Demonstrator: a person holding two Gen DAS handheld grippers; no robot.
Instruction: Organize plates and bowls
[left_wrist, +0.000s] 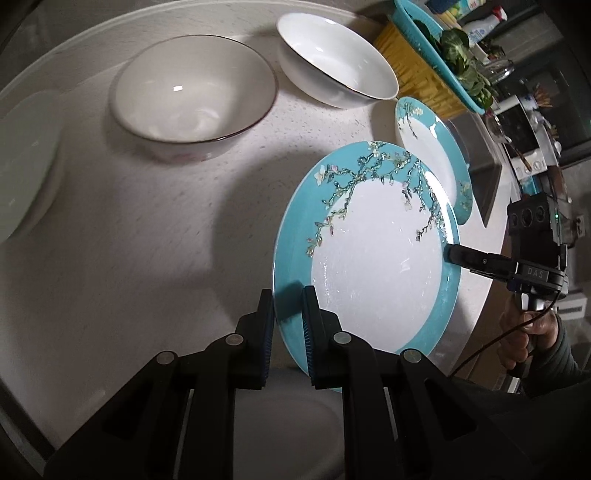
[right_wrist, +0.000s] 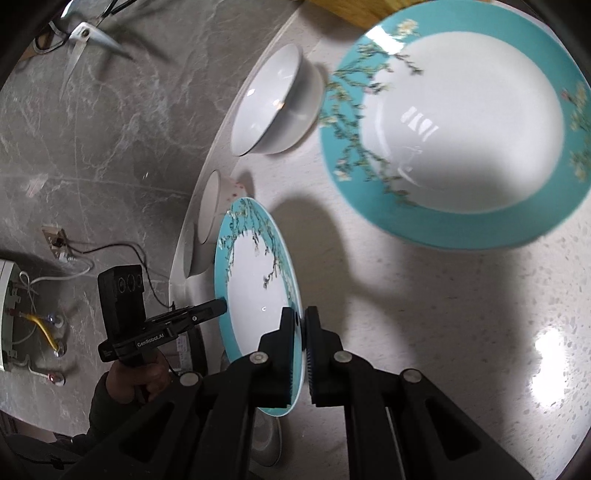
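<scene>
- On the pale speckled counter (left_wrist: 155, 229), a teal-rimmed blossom plate (left_wrist: 373, 254) is held tilted up off the surface, one edge low near the counter lip
- In the left wrist view the left gripper (left_wrist: 288, 325) sits at about 6 o'clock on the plate, its jaws clamped over the teal rim, one pad above and one below
- The right gripper (left_wrist: 452, 254) comes in at about 3 o'clock in that view; one fingertip lies on the rim, and the right wrist view shows its jaws (right_wrist: 301, 350) closed across the plate's edge
- So both grippers grasp the same plate, on nearly opposite sides
- A second blossom plate (left_wrist: 439, 155) lies flat at 1 o'clock from the held one, just beside it; it looks like the likely place to stack
- Two bowls wait further back: a wide bowl (left_wrist: 195, 99) at 11 o'clock and a white bowl (left_wrist: 336, 59) at 12 o'clock, apart from each other
- A pale dish (left_wrist: 26, 162) shows at 9 o'clock, too dim to judge
- To do this well, I would level the plate before moving, keeping both grips even so glazed china does not slip or twist
- Travel toward 1 o'clock, clear the second plate's rim, and centre over it
- Lower until rims meet, then release one side at a time
</scene>
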